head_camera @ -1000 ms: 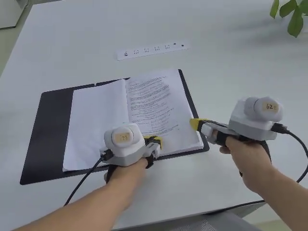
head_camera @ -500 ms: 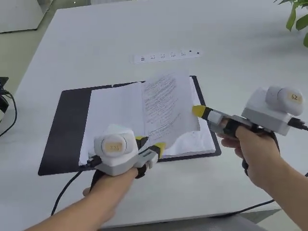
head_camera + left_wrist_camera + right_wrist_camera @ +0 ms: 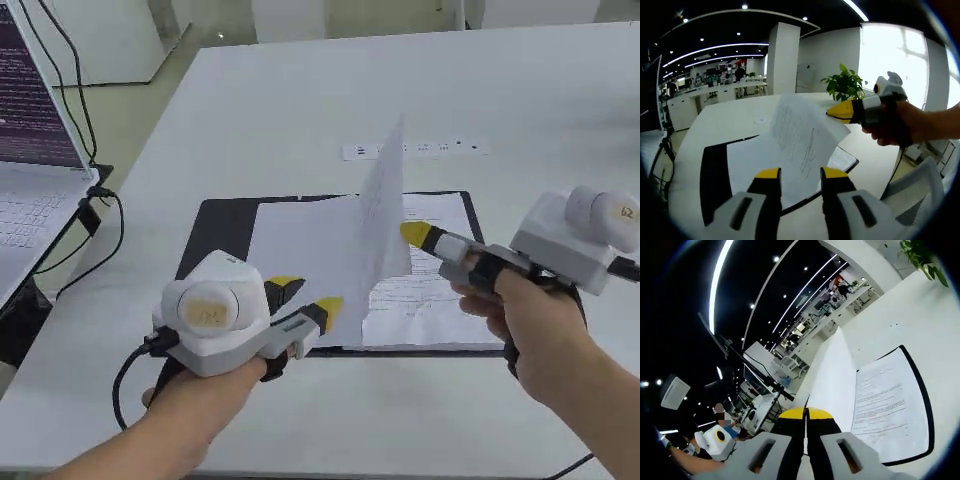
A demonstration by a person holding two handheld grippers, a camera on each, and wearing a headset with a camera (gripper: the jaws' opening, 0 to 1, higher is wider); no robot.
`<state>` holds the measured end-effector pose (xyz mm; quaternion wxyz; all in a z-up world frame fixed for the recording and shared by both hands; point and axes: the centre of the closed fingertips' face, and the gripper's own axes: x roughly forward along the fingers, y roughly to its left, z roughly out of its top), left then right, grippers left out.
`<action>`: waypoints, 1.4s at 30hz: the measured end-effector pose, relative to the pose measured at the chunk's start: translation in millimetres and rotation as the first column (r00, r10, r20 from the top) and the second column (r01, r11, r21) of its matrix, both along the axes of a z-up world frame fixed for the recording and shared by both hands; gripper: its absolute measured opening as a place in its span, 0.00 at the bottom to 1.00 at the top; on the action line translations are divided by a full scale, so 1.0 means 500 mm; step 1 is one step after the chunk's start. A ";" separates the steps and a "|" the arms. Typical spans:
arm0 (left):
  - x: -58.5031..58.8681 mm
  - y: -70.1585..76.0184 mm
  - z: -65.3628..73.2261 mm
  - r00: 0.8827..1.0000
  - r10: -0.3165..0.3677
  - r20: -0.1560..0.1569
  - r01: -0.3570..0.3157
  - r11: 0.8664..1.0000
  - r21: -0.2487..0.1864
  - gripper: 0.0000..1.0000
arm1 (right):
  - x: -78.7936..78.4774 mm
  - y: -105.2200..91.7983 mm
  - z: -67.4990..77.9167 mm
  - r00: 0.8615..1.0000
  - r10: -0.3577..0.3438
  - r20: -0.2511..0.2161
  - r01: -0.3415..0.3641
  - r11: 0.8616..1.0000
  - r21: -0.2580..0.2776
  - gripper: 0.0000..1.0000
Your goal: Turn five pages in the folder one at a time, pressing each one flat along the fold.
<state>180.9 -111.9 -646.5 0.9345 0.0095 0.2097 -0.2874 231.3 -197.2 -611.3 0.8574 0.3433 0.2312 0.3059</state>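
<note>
- Looking down in the head view, the right gripper pinches the outer edge of a white printed sheet of paper. The sheet stands almost upright above the fold of the open black folder. That fold runs away from the person, so the sheet has to go over to the left. The left gripper hovers by the folder's near edge, jaws apart and empty. It is the nearer one to the left-hand stack, where the pressing belongs. The folder lies on a white tabletop, with a white power strip beyond it and an open laptop at far left.
- Left gripper view: its own yellow-tipped jaws stand apart with nothing between them, aimed at the raised sheet. The right gripper's tip meets the sheet's far edge, and a green potted plant stands behind.
- Right gripper view: the jaws are closed on the sheet, which rises ahead. A flat printed page lies to the right, with a lit open office beyond.
</note>
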 end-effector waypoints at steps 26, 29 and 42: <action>-0.078 0.219 0.039 0.992 0.122 0.021 -0.123 0.992 0.032 0.27 | -0.002 0.273 -0.112 0.984 0.154 -0.092 -0.168 0.972 -0.166 0.00; -0.084 0.233 0.025 0.991 0.131 0.005 -0.131 0.991 0.037 0.26 | 0.011 0.297 -0.143 0.979 0.167 -0.117 -0.186 0.965 -0.185 0.00; -0.099 0.275 -0.044 0.986 0.155 -0.066 -0.153 0.988 0.033 0.26 | 0.020 0.364 -0.265 0.953 0.189 -0.237 -0.247 0.938 -0.244 0.00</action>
